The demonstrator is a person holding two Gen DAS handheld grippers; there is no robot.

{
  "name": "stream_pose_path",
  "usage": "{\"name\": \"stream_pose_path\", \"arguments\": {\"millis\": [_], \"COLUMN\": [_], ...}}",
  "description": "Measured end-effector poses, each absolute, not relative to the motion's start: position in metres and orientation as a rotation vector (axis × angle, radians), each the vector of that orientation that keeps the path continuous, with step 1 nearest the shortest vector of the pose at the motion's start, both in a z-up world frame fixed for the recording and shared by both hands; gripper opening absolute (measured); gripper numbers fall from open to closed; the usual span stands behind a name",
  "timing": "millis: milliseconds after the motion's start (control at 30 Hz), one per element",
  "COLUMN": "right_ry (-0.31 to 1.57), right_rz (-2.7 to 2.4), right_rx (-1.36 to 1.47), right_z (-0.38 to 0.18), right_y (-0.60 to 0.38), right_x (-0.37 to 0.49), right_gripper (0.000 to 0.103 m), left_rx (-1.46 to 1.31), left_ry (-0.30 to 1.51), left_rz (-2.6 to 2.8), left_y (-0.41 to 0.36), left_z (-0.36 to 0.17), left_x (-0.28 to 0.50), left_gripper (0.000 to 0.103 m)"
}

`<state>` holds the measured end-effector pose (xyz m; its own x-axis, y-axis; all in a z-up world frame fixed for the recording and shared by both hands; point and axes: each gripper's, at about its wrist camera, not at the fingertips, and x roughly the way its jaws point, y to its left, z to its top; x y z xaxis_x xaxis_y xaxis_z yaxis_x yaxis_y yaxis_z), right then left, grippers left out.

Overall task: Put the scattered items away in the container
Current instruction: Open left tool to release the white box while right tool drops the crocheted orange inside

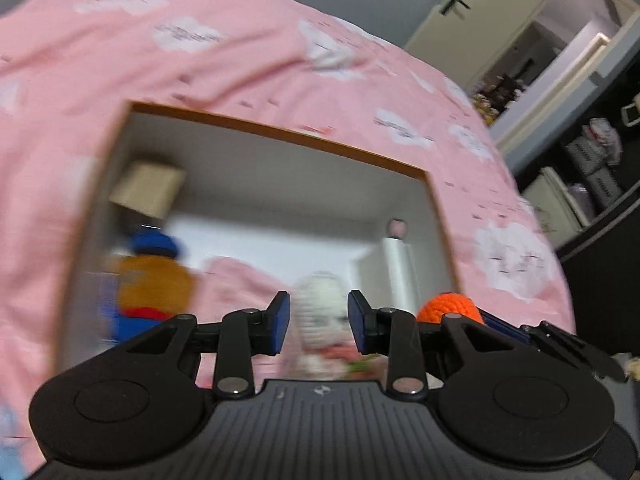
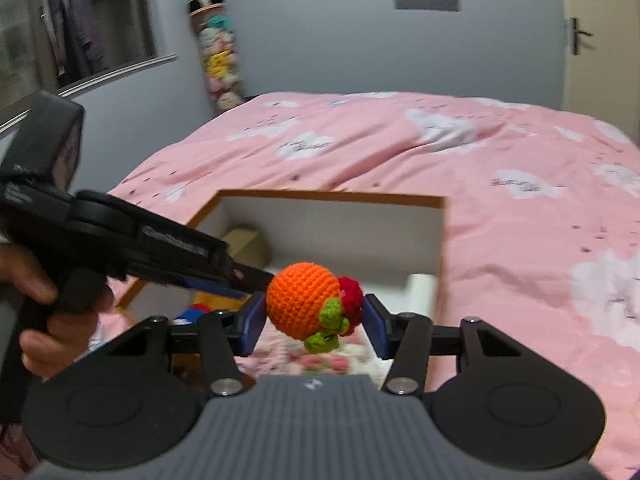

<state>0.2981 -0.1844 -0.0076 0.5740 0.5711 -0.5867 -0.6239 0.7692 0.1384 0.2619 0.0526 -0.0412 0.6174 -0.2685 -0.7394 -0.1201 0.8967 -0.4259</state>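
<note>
Both blue pads of my right gripper (image 2: 314, 322) clamp the orange crochet toy (image 2: 302, 305) above the white box (image 2: 340, 222). My left gripper (image 1: 319, 322), at nine o'clock, gapes with nothing held over the box on the pink bedspread (image 2: 500, 208).

Your right gripper (image 2: 314, 326) is closed on the orange crochet ball (image 2: 302, 304): its blue pads (image 2: 253, 326) press the ball from both sides, at 9 and 3 o'clock of it. Your left gripper (image 1: 319, 322) has its jaws apart and nothing sits between its blue pads (image 1: 282, 322). In the right wrist view this left gripper comes in from 9 o'clock, and its tip ends just beside the ball. Your left hand (image 2: 44, 312) is wrapped around its handle, with the fingers curled at the lower left.
</note>
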Motion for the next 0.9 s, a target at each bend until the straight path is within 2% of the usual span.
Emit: {"name": "stream_pose_path", "arguments": {"millis": [267, 533, 900], "right_ry": [0.791, 0.933, 0.991], "right_rz": [0.842, 0.858, 0.807], "right_rx": [-0.033, -0.024, -0.012], "right_z": [-0.032, -0.057, -0.071], "right_y": [-0.133, -0.099, -0.095], "right_x": [0.318, 0.332, 0.333], "right_gripper": [0.055, 0.055, 0.057], "left_rx": [-0.432, -0.404, -0.408], "left_ry": [0.873, 0.844, 0.824], "left_rz": [-0.003, -0.012, -0.018], "left_y": [0.094, 0.096, 0.102], "left_z": [-0.042, -0.052, -0.053], "left_x": [0.235, 0.227, 0.219], "left_gripper": [0.036, 0.036, 0.036]}}
